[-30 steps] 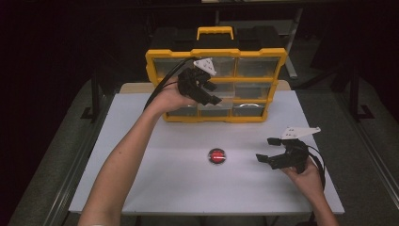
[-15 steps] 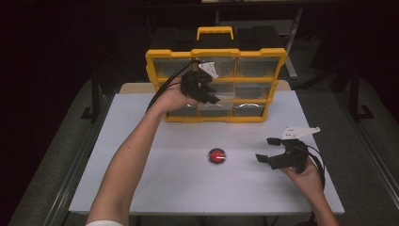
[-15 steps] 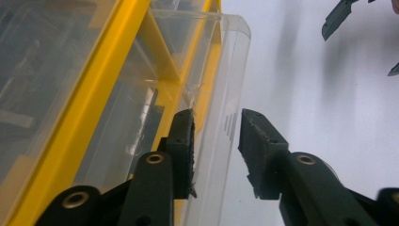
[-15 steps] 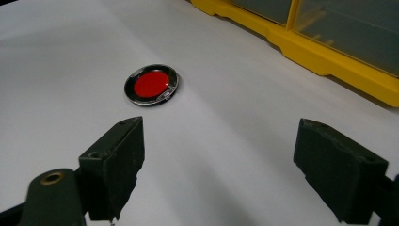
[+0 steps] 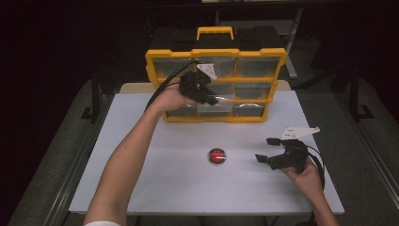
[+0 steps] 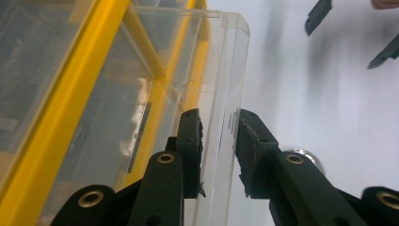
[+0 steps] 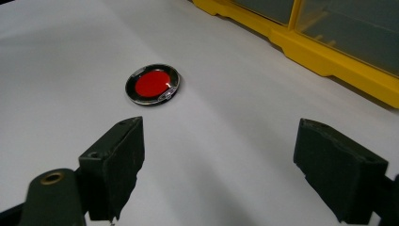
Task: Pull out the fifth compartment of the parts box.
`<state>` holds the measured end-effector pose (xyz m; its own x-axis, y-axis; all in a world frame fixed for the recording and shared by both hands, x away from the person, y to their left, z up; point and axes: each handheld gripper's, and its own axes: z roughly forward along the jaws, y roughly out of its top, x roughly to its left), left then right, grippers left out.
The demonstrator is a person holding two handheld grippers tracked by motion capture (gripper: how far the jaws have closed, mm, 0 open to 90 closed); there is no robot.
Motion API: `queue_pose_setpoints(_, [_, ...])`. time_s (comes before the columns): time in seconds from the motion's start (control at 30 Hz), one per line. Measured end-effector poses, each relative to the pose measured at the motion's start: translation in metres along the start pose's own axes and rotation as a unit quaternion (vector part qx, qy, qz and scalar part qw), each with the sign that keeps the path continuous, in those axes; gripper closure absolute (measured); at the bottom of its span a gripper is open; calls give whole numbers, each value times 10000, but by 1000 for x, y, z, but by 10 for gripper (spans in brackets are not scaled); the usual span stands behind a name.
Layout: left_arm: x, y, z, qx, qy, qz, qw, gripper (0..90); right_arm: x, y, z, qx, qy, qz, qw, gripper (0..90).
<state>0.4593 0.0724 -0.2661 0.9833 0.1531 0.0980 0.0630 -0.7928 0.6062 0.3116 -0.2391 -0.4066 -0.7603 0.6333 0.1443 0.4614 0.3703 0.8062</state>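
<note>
White worktop, dark room. Left hand-held gripper just closed, pinching clear drawer front wall; drawer slides out toward hand. Right hand-held gripper open; red disc ahead.

The yellow organizer is standing upright across the far side of the white table, blocking any pass beyond it. A clear drawer is jutting out of the organizer's lower row, narrowing the room just in front of it. Well in front of the organizer, a red disc is lying flat, a low obstacle. To the organizer's near left, bare tabletop is lying open for a hand to cross.
</note>
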Motion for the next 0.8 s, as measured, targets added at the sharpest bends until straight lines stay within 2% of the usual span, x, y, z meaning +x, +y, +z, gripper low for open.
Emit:
queue_pose_setpoints(0.03, [-2, 0, 1, -99, -44, -55, 9999, 725, 0, 0, 0, -1, 2, -5, 10000, 159])
queue_pose_setpoints(0.33, [-10, 1, -3, -14, -139, 83, 9999, 737, 1, 0, 1, 37, -11, -38, 10000, 160])
queue_pose_setpoints(0.8, [-17, -4, -5, -90, -258, 121, 9996, 743, 1, 0, 2, 44, -11, -51, 10000, 159])
